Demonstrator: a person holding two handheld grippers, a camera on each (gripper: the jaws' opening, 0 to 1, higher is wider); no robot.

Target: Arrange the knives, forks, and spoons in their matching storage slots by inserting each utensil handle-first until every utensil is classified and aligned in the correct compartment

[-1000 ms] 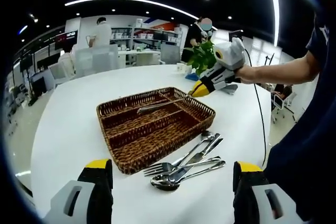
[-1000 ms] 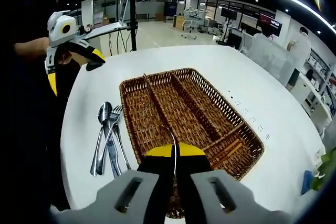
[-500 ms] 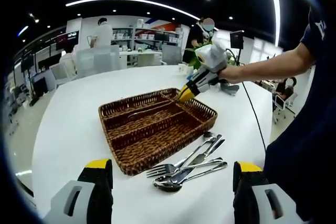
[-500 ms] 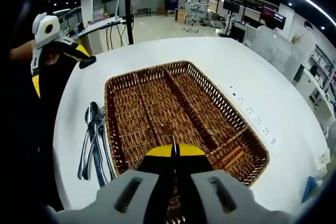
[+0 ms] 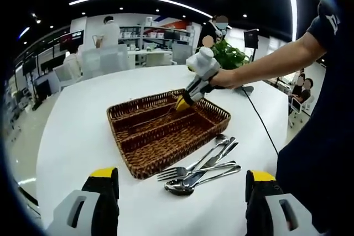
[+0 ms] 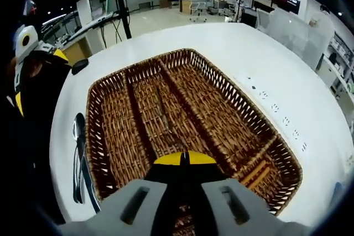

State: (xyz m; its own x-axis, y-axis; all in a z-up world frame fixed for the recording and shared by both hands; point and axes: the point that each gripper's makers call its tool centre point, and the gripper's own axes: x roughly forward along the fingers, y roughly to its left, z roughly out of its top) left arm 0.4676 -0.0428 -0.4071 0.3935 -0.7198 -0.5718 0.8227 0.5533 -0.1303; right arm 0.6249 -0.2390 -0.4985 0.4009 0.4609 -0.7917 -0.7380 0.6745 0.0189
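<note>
Three-slot wicker tray (image 5: 145, 143) on white surface (image 5: 77, 131); loose cutlery pile (image 5: 202, 167) just beside it. Right gripper (image 6: 184, 161) jaws closed on thin utensil (image 5: 157, 117) over middle slot. Left gripper (image 5: 180, 189) jaws wide apart, empty.

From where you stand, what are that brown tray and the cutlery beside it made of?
The tray looks like woven wicker, brown and matt: the plaited strands show. The cutlery beside it looks like polished steel, silvery with bright glints, though plated metal can't be ruled out.
</note>
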